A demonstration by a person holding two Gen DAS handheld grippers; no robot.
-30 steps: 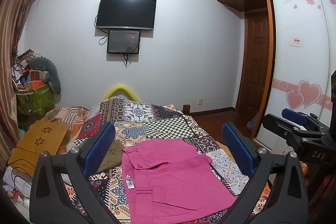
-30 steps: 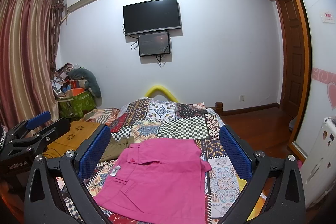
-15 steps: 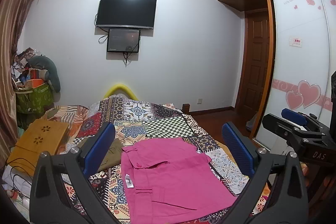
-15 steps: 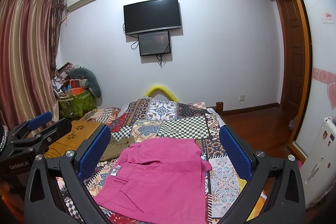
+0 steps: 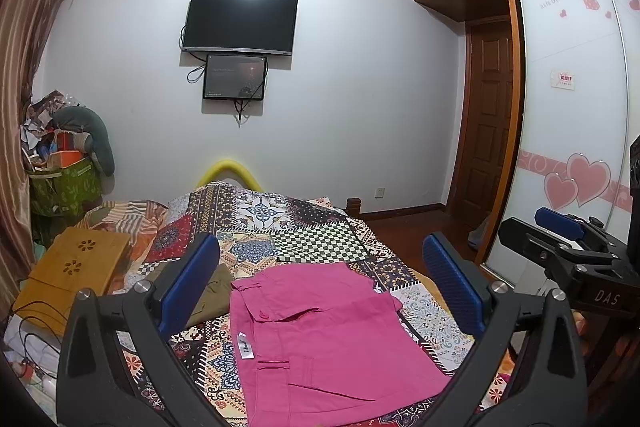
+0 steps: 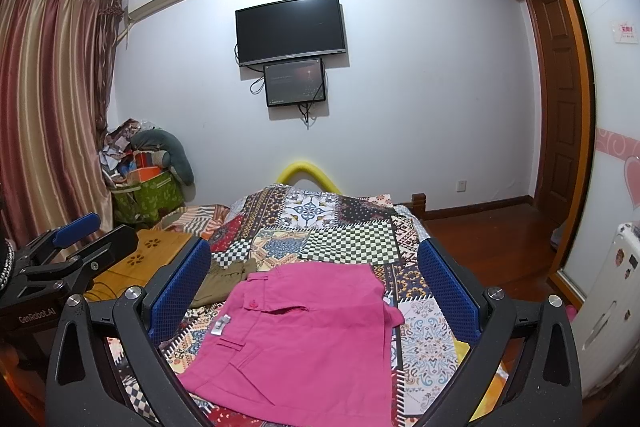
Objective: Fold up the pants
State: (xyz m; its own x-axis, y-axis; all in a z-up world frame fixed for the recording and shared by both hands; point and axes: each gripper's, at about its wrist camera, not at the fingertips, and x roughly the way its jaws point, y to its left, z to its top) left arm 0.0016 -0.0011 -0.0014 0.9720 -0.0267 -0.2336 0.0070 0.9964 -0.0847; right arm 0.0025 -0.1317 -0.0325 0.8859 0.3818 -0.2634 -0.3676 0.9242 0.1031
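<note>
While both tools hang above the near end of the bed, neither touches anything. The left gripper (image 5: 320,283) has its blue pads (image 5: 188,283) spread wide with nothing between them, and the right gripper (image 6: 316,283) is just as wide, equally unladen. Below and ahead of each, framed between its fingers, lie the pink pants (image 5: 320,339), folded to a squarish block with the waistband, button and a white tag (image 5: 245,345) toward the left. They rest flat on the patchwork quilt (image 5: 316,247). Just past the left pad of each tool, an olive garment (image 5: 216,291) lies bunched beside the pants' left edge. Farther left sits a wooden lap tray (image 5: 76,267). In the left view the right gripper shows at the far right; in the right view the left one shows at the far left. Straight ahead, on the far wall, hang a TV (image 5: 240,23) and a smaller screen (image 5: 235,77) under it.
</note>
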